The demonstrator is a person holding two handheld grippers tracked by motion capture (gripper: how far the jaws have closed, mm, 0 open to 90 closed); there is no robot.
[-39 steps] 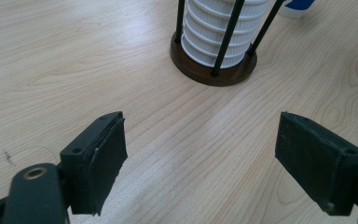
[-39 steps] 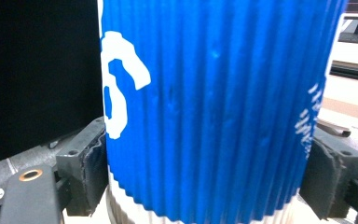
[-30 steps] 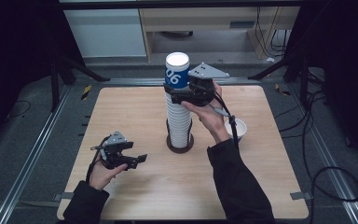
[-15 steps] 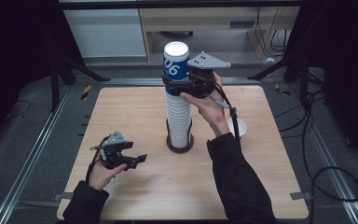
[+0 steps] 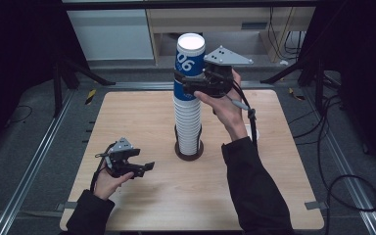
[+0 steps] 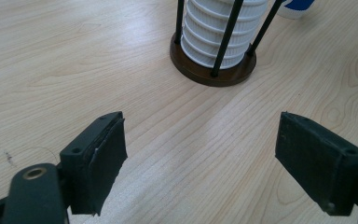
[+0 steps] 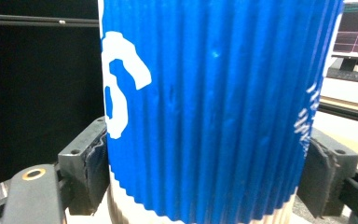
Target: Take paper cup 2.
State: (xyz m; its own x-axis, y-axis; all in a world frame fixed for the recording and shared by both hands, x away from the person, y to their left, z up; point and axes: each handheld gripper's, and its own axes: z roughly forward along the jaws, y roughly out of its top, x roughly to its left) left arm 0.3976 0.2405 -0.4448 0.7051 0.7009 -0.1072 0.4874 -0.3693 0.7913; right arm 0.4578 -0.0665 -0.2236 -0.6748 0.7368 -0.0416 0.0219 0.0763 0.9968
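Note:
A tall stack of white ribbed cups (image 5: 187,125) stands in a dark round holder (image 5: 189,152) with thin black rods at the middle of the wooden table (image 5: 127,117). Over the stack's top, my right gripper (image 5: 188,87) is shut on a blue ribbed cup (image 5: 190,58) with white lettering. In the right gripper view both pads press the blue cup (image 7: 205,107) near its lower edge, with the right gripper (image 7: 205,182) around it. My left gripper (image 5: 144,169) rests low at the table's front left, open and holding nothing. The left gripper view has the left gripper (image 6: 200,158) facing the holder (image 6: 212,72) and stack (image 6: 223,28).
A white and blue cup (image 5: 253,132) lies on the table to the right of the holder, partly behind the right forearm; its edge (image 6: 296,7) peeks in at the top of the left gripper view. Dark stands and cables surround the table.
My right gripper has risen with the blue cup, drawing it up off the white stack. The left gripper has stayed where it was.

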